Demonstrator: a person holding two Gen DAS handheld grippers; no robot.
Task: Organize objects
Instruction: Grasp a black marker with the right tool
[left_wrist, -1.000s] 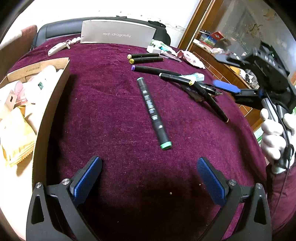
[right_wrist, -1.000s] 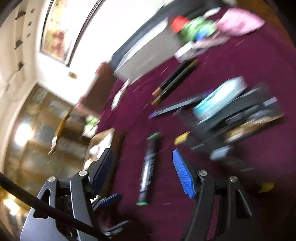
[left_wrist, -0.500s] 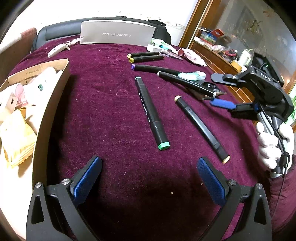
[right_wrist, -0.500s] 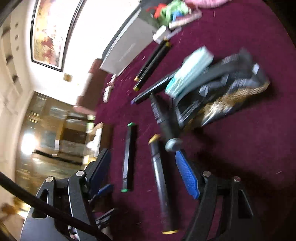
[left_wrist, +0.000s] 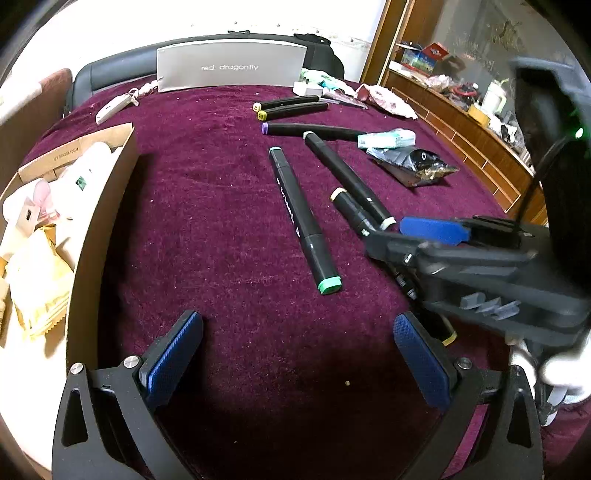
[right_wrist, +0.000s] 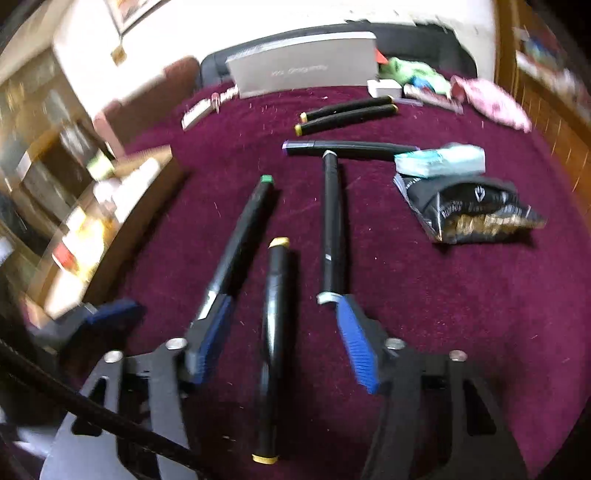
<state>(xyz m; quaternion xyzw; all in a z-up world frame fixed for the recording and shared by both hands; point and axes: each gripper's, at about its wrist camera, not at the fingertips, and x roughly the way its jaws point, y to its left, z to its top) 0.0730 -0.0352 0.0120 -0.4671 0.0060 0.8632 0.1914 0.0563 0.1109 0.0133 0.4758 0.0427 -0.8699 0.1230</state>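
Since a second ago your right gripper (right_wrist: 280, 339) swung over the yellow-capped marker (right_wrist: 273, 332), jaws just closing around it but not pinching yet, left gripper (left_wrist: 295, 354) hanging open near the bed's front edge, and all the markers are loose mid-bed, none in the cardboard box (left_wrist: 107, 192) at its left edge

worktop (left_wrist: 207, 206) draped in deep maroon velvety cloth, lint-flecked. black padded headboard-like piece (left_wrist: 110, 70) along its far edge. pale, brightly lit wall (left_wrist: 147, 22) beyond. wooden door frame (left_wrist: 380, 37) at right, then a low wooden cabinet (left_wrist: 476, 147) with a cluttered top under a dark grey wall. right wrist view, blurred: framed picture (right_wrist: 129, 11) on the wall, glass-fronted cabinet (right_wrist: 44, 122) at left.
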